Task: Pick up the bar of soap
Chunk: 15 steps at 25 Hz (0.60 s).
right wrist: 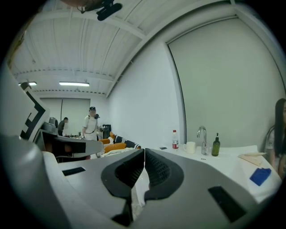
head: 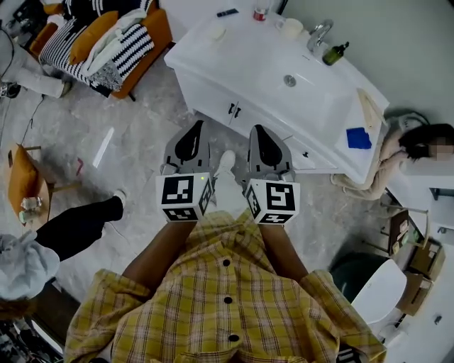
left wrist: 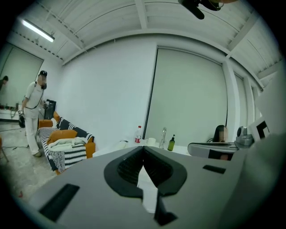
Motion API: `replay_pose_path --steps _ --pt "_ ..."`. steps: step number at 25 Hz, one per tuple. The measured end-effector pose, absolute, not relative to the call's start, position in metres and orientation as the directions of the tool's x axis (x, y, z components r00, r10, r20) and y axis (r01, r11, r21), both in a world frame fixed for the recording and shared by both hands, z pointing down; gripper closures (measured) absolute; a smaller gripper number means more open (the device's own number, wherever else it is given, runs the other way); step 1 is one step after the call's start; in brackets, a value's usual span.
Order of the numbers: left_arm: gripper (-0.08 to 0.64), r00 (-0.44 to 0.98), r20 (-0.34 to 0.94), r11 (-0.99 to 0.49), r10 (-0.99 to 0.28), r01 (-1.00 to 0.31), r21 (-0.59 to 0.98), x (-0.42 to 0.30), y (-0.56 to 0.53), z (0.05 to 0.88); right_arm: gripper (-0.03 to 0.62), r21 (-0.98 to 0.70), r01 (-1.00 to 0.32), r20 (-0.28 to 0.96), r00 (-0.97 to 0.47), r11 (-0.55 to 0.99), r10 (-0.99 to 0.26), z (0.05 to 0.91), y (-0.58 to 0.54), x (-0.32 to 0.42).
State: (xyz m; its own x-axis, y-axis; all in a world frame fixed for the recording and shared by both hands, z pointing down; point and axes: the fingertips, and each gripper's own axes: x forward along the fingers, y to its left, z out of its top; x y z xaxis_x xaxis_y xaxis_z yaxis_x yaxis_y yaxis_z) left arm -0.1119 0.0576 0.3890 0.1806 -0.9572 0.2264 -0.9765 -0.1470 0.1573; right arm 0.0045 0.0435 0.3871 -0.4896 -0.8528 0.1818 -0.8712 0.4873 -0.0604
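Standing back from the white vanity counter (head: 241, 60), you hold both grippers side by side in front of your chest, over the grey floor (head: 142, 142), with their noses toward the cabinet front. Your left gripper (head: 196, 127) has its jaws pressed together, and the left gripper view shows the dark ribbed pads meeting at the tip with nothing between them. Your right gripper (head: 255, 130) is the same, with its jaws closed on each other and empty. Both sit just above your yellow plaid shirt (head: 227, 298).

The bar of soap (head: 216, 32) appears to be the pale rounded thing near the counter's left end as you face it. It is well apart from both grippers, and it is too small in every view to tell more about it. Along the back edge, from left to right, you have a bottle with a red label (head: 261, 10), a white mug (head: 291, 27), the faucet (head: 318, 34) and a dark green pump bottle (head: 335, 53). The sink basin (head: 289, 80) lies in front of the faucet, and a blue cloth (head: 358, 138) rests near the counter's right end.

A person with dark hair (head: 418, 142) sits just beyond that right end. To your left, an orange sofa (head: 152, 35) carries striped blankets (head: 106, 49), and someone's leg in black trousers (head: 78, 227) reaches across the floor near you.
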Motion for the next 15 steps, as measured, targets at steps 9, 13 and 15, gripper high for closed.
replay_pose_path --steps 9,13,15 --pt "0.549 0.172 0.267 -0.149 -0.948 -0.983 0.104 -0.121 -0.092 0.393 0.571 -0.123 -0.881 0.18 -0.472 0.456 -0.863 0.388 -0.111 0.004" --pt "0.549 0.158 0.308 -0.136 -0.938 -0.987 0.091 -0.116 -0.152 0.395 0.572 -0.139 -0.875 0.183 -0.483 0.464 -0.856 0.385 -0.167 0.009" --pt "0.549 0.149 0.331 -0.128 -0.932 -0.988 0.083 -0.117 -0.179 0.401 0.571 -0.149 -0.871 0.192 -0.49 0.468 -0.851 0.388 -0.192 0.009"
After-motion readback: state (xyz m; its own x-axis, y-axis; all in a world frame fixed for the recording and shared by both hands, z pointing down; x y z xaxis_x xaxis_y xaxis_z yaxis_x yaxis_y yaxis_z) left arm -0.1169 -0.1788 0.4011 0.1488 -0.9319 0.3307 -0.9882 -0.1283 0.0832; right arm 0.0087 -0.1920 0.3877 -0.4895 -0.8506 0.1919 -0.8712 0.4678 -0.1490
